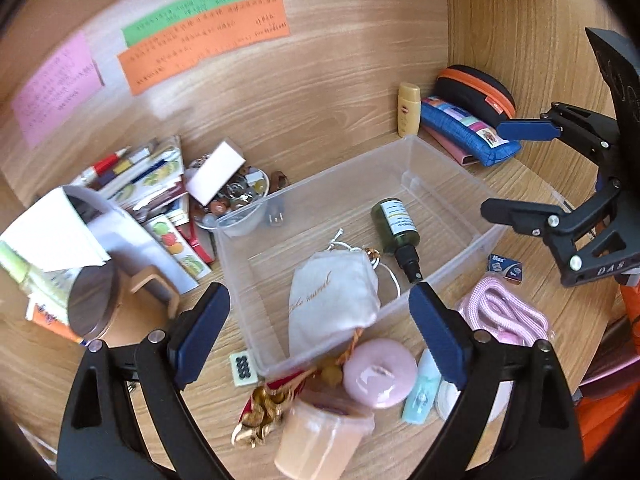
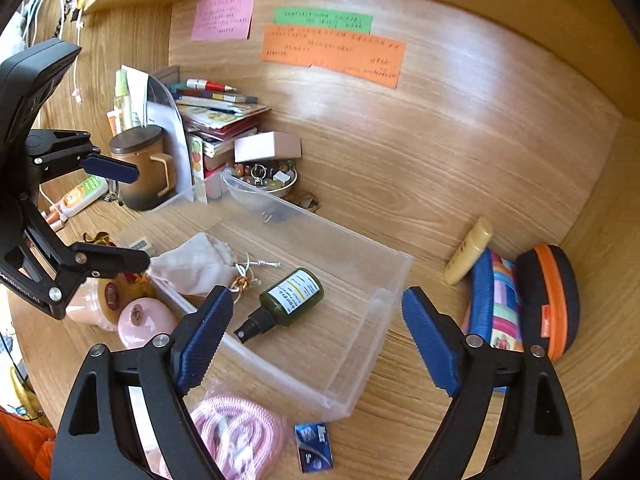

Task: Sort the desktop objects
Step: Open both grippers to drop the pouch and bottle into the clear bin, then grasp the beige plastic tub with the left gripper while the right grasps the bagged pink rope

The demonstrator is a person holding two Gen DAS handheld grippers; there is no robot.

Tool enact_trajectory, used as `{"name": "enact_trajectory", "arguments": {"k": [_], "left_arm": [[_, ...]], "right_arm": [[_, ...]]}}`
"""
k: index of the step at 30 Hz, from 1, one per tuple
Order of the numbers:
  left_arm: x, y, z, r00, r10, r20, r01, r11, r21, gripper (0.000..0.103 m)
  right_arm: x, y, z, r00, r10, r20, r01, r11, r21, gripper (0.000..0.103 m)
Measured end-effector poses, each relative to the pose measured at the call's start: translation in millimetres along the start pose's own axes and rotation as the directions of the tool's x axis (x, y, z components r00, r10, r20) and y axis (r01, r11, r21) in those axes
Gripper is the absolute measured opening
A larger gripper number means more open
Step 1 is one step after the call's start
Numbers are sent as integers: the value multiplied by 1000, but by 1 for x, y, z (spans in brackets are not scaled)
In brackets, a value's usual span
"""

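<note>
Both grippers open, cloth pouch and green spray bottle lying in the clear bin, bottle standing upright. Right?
Not quite. The green spray bottle lies on its side in the clear bin, nozzle toward the camera, as the right wrist view shows. The cloth pouch is in the bin; both grippers are open.

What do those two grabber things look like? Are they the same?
Yes, they match. The left gripper and right gripper each have a black angular frame with silver rivets and two dark blue ribbed pads. White lettering is printed on the frame. Orange clothing shows behind.

Bright warm light, glare on wood, fisheye-bent edges, perhaps slight blur
</note>
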State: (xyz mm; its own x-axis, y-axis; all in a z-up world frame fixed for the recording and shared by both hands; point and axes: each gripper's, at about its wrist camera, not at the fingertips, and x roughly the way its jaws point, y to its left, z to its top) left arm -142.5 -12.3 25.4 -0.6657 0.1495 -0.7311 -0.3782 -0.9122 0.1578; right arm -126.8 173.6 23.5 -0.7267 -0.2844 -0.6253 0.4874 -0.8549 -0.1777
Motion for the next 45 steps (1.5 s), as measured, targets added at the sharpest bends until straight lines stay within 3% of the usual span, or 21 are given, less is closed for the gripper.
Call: {"name": "enact_trajectory", "arguments": {"k": [3,12,26,36,45], "left_arm": [[-14,0,-7,999,19,26,-19,1000,-12,97],[-45,7,-38,995,71,65,-66,995,-76,99],[-21,2,-99,998,56,-35,-61,987,-152,99],[-1,-2,-119,998,-37,-56,23,973,-228,99],[23,-6,-120,994,-34,-104,13,979,-202,99]], "right_arm": [[-12,0,-6,1000,-11,14,11,1000,7,85],[-39,-7,-29,999,-46,25,45,999,28,85],[-24,-26,-86,993,-78,-89,88,990,108,85],[-18,-18,-114,990,11,-141,16,981,191,85],[-2,19,-104,977,136,-164,-106,978,182,85]]}}
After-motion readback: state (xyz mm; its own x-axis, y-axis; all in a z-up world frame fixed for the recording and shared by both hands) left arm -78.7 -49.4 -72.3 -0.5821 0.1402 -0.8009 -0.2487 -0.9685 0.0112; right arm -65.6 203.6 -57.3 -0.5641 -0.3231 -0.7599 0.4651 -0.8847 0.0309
